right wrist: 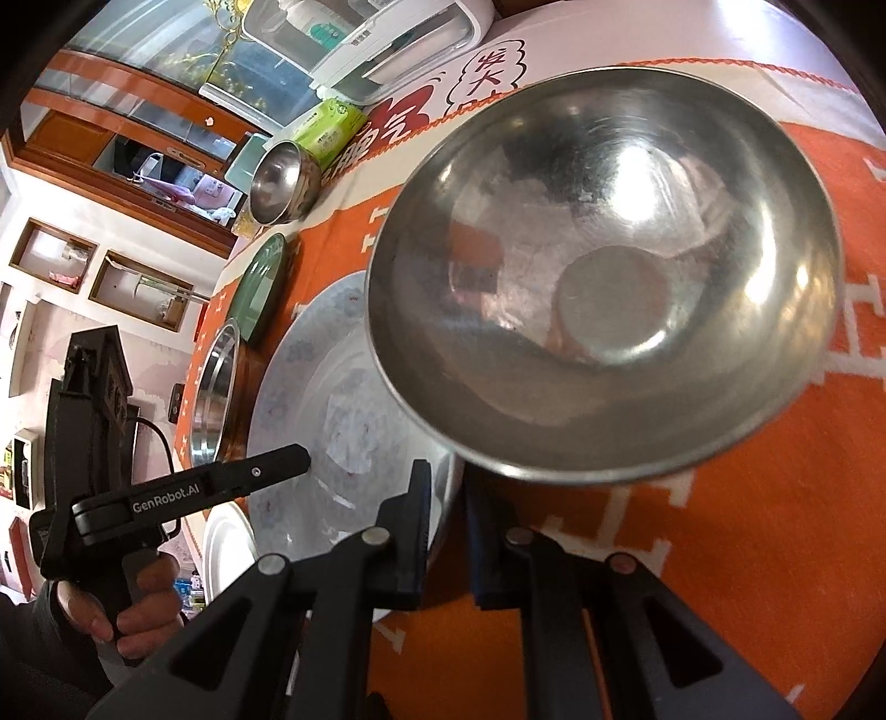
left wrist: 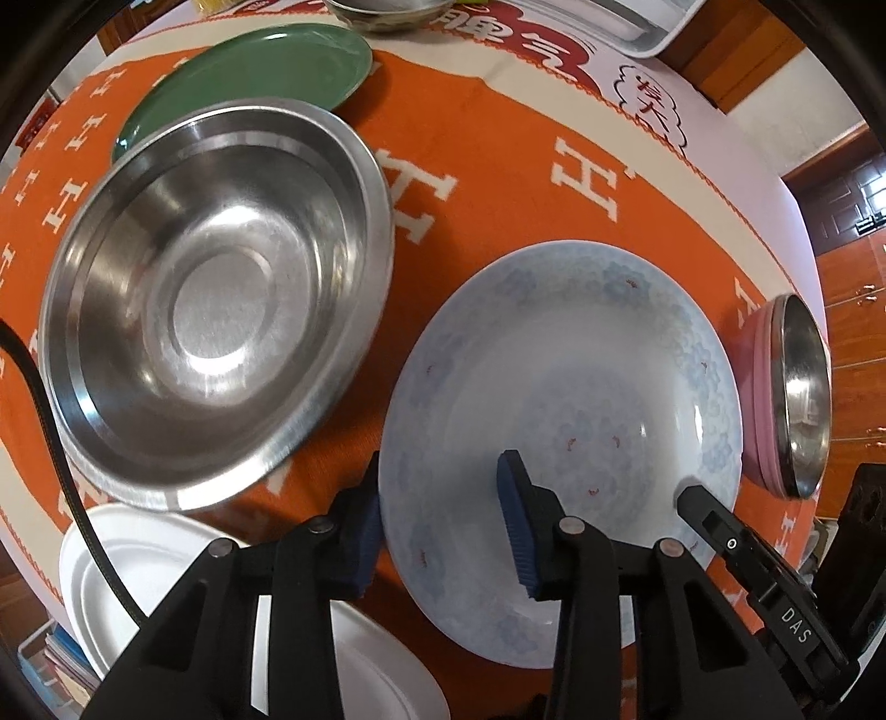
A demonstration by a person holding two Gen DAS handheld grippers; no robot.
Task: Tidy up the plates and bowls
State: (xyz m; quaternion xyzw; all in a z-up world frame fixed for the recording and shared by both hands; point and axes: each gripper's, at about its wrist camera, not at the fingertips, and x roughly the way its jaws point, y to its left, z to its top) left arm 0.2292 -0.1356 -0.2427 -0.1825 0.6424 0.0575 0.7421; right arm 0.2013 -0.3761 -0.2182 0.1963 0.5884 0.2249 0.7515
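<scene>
Pale blue floral plate (left wrist: 559, 410) on the orange cloth (left wrist: 498, 183), beside a wide steel bowl (left wrist: 216, 299); left gripper (left wrist: 443, 526) straddles its near rim, jaws part open, pads not clearly pressing. Right wrist view: right gripper (right wrist: 446, 531) clamps the rim of a steel bowl (right wrist: 603, 277), tilted over the plate's edge.

Orange cloth (left wrist: 498, 166) with white H-shaped letters, spread over the table. Red-and-white printed sheet (left wrist: 554, 61) with large characters along the far edge. Green tissue pack (right wrist: 330, 128) lying on that sheet, beside a white plastic lidded container (right wrist: 387, 44). Metal tray (left wrist: 648, 25) at the far corner. Wooden cabinets (right wrist: 111, 149) and recessed wall niches (right wrist: 55, 249) beyond.
</scene>
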